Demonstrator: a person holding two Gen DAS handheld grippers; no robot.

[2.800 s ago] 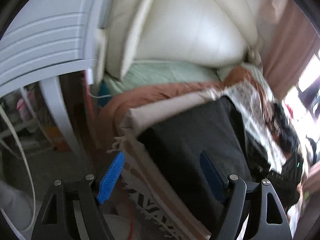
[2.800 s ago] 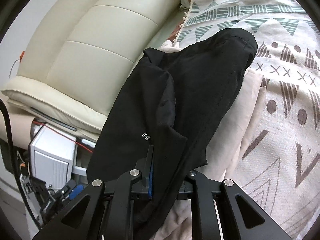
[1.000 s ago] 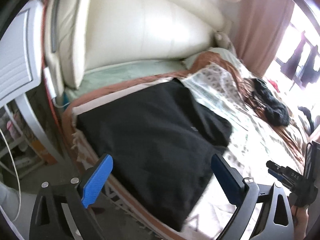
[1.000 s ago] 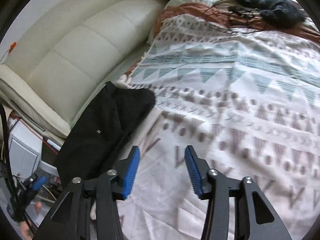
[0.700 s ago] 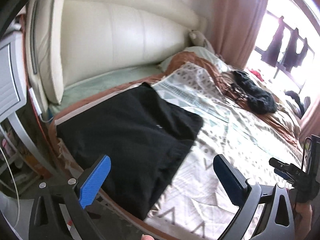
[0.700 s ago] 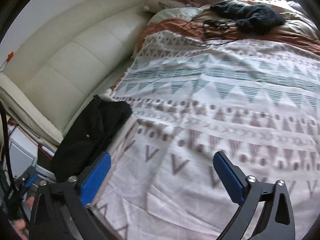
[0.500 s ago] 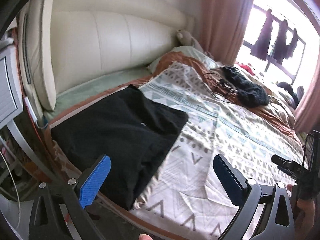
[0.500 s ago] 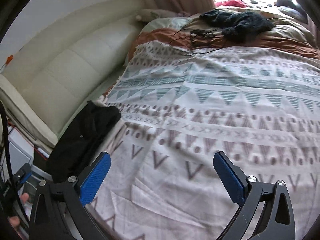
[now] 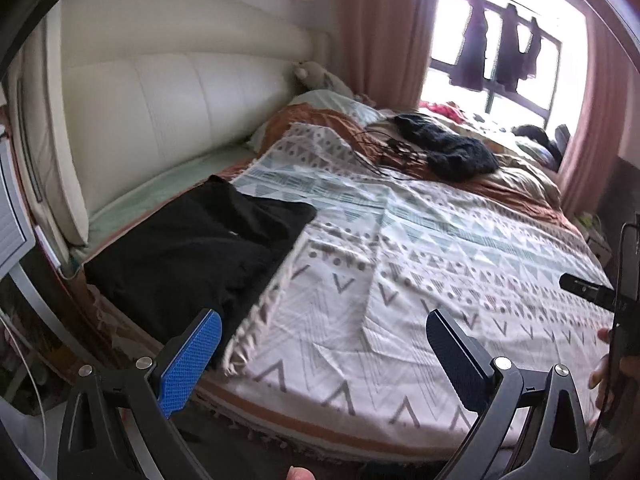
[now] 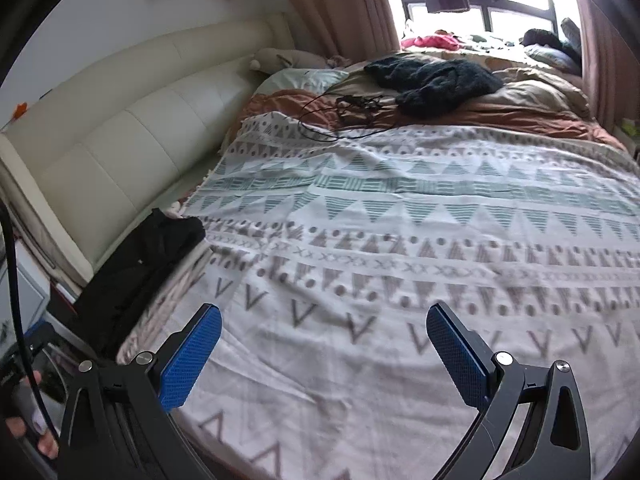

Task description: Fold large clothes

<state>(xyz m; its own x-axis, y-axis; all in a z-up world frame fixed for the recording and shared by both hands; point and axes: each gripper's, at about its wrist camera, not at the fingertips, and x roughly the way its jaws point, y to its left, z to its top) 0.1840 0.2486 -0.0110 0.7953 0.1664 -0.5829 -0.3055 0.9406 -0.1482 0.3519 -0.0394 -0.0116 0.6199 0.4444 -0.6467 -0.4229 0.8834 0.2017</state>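
The left gripper (image 9: 324, 356) hangs above the near edge of the bed, its blue-padded fingers (image 9: 188, 360) spread wide with nothing between them; the right gripper (image 10: 324, 354) is likewise fully spread and empty over the patterned blanket (image 10: 400, 280). The folded black garment (image 9: 192, 248) lies at about ten o'clock in the left wrist view, at the bed's corner just beside the cream headboard (image 9: 160, 92), its near edge partly hidden behind the left finger. In the right wrist view the same garment (image 10: 140, 264) sits at nine o'clock, small and blurred, so its folds cannot be made out. A dark knitted heap (image 10: 436, 76) and a tangle of thin cable (image 10: 352, 108) rest on the brown cover at twelve o'clock, well apart from the garment. At three o'clock in the left view, a dark device held by the person's hand is cut off by the frame. Clothes hanging at the window (image 9: 500, 48) are mere silhouettes against the glare.
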